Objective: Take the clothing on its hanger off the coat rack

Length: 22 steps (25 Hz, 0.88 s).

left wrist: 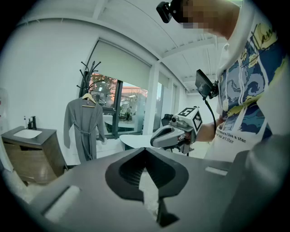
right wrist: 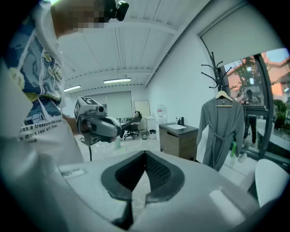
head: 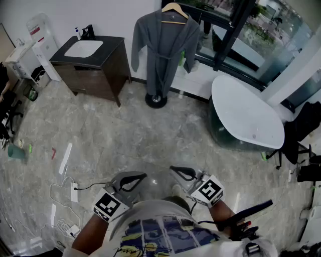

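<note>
The left gripper [head: 142,176] and the right gripper [head: 173,169] are both clenched, with jaws together and nothing between them. They are side by side. The grey robe [head: 163,50] hangs on its hanger [head: 174,9] on the coat rack [head: 156,100], well ahead of both grippers and apart from them.
</note>
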{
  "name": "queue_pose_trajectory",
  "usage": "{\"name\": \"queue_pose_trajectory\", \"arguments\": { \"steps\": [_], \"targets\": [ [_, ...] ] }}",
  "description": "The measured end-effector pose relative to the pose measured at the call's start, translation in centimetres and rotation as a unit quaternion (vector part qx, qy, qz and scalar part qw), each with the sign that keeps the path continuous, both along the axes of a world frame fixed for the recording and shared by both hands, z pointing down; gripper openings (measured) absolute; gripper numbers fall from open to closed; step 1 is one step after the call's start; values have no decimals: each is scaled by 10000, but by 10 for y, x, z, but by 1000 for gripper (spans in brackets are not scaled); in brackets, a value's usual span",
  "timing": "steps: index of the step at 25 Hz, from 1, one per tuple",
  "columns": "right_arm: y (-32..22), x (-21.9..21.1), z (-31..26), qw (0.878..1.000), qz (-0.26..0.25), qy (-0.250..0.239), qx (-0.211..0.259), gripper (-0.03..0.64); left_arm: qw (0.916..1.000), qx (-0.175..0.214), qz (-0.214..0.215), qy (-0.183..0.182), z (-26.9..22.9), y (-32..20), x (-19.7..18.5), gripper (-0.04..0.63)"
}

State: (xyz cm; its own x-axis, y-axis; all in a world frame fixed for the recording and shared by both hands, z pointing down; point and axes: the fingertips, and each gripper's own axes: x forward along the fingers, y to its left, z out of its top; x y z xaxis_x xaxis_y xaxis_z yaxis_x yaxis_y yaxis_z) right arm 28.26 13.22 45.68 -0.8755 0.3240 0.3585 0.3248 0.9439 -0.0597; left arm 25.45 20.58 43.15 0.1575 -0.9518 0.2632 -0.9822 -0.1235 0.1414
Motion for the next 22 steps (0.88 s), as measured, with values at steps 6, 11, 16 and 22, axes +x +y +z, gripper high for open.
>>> {"name": "queue_pose_trajectory", "arguments": {
  "steps": [6, 11, 16, 22],
  "targets": [
    [66, -49, -4, 9999, 87, -108, -1, 2, 9998, 55, 170, -7, 1, 63, -36, 3],
    [97, -76, -2, 9998, 210, -44, -33, 2, 9996, 35, 293, 39, 10, 93, -68, 3],
    [87, -102, -2, 9994, 350, 5, -16, 21, 9993, 182, 275, 169, 15, 78, -101, 23],
    [49, -172, 12, 9995, 302, -31, -46, 55, 9994, 212, 246, 130, 23, 35, -164, 35]
  ]
}}
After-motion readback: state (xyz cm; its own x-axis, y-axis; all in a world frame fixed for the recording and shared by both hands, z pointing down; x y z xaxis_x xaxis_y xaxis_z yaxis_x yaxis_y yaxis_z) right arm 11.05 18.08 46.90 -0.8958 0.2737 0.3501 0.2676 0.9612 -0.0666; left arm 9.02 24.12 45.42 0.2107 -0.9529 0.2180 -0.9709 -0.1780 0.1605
